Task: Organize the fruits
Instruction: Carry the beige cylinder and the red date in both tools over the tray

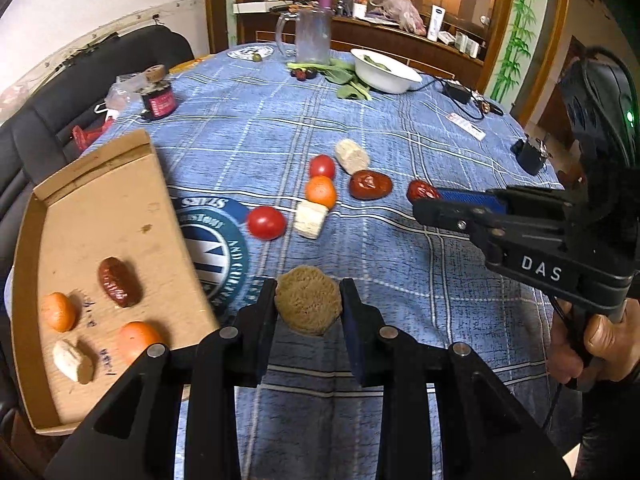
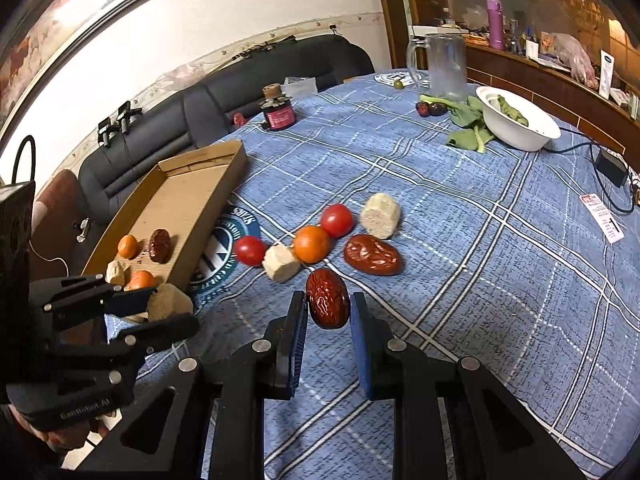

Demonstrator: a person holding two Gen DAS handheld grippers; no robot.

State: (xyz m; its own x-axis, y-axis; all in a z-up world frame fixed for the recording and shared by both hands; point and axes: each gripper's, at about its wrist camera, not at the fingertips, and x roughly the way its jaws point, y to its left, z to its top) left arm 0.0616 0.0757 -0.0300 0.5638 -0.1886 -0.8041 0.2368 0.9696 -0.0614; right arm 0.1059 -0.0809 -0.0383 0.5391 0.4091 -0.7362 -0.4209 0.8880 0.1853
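We have the left claw (image 1: 308, 308) clamped on a tan corn-cob chunk (image 1: 308, 305), just right of the cardboard tray (image 1: 100, 208). Right claw (image 2: 328, 306) is closed on a red date (image 2: 328, 298), held above the worktop (image 2: 480, 280). Ahead of the right claw: tomatoes, a tangerine (image 2: 311, 244), another date (image 2: 372, 255).

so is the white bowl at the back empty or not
Not empty: the white bowl holds at least one green leaf inside, with more greens lying beside it on the cloth.
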